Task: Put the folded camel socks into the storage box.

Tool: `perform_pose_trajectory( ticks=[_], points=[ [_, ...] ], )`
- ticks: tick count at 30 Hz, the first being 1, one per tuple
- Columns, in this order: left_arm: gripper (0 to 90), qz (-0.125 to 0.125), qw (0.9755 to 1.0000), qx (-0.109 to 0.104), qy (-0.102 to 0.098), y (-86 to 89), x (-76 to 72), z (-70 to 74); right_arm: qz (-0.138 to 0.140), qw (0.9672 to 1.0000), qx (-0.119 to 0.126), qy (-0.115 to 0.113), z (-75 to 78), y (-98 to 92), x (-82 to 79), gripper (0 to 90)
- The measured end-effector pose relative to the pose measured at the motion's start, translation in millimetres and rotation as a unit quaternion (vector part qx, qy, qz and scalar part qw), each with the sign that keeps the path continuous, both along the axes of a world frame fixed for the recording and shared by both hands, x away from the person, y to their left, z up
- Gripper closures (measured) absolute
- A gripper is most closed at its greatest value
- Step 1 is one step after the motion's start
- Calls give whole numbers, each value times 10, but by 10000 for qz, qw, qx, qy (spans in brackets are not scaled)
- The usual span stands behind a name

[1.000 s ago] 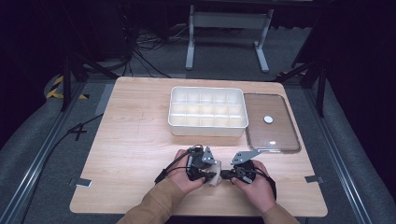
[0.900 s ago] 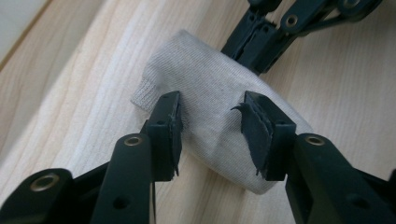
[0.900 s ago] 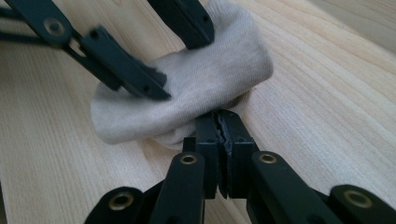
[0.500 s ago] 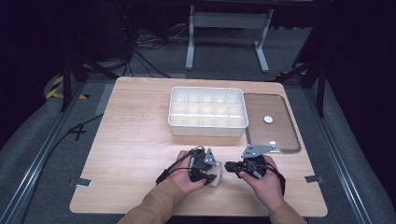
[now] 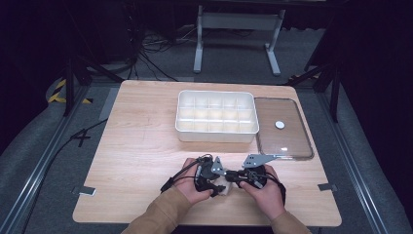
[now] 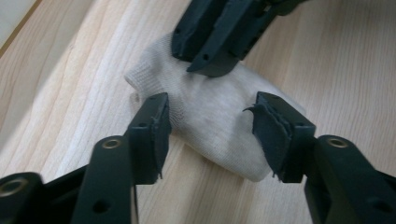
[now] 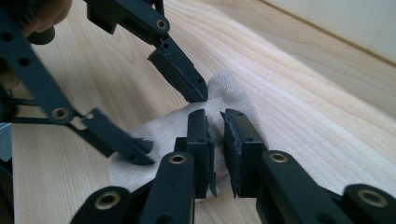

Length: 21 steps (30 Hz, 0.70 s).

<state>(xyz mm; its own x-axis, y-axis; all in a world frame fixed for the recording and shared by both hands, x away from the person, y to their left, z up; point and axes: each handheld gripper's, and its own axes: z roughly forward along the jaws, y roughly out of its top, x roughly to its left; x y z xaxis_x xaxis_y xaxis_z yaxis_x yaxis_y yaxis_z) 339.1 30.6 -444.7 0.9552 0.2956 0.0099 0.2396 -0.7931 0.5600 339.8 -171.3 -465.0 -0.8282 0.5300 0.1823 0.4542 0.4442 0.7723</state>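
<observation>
A small white folded cloth lies on the wooden table near its front edge, between my two hands. My left gripper straddles one end of the cloth. Its jaws have just been opening and stand wide, pads clear of the fabric. My right gripper points in from the opposite side over the cloth. Its jaws have just been opening too and show a narrow gap with fabric behind it. The left gripper faces it, and the right gripper rests low over the cloth's far end.
A white compartment tray sits mid-table beyond the hands. Right of it lies a clear lid carrying a small white disc. A metal stand and cables are on the floor behind the table.
The right hand swung a little to the right and then came back toward the cloth. The left hand has stayed put.
</observation>
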Motion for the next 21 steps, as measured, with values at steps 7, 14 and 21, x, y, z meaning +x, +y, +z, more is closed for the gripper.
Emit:
perform_pose_trajectory(
  ticks=[7,14,21],
  points=[
    [401,-32,9999,-21,-101,10,-3,-23,56,9999,-109,1,-8,28,-6,692],
    [380,33,9999,81,-126,47,-37,-6,35,9995,-284,-100,10,44,-25,638],
    [356,226,9994,272,2,82,-17,-48,-267,9987,-421,116,-22,77,-12,425]
  ],
)
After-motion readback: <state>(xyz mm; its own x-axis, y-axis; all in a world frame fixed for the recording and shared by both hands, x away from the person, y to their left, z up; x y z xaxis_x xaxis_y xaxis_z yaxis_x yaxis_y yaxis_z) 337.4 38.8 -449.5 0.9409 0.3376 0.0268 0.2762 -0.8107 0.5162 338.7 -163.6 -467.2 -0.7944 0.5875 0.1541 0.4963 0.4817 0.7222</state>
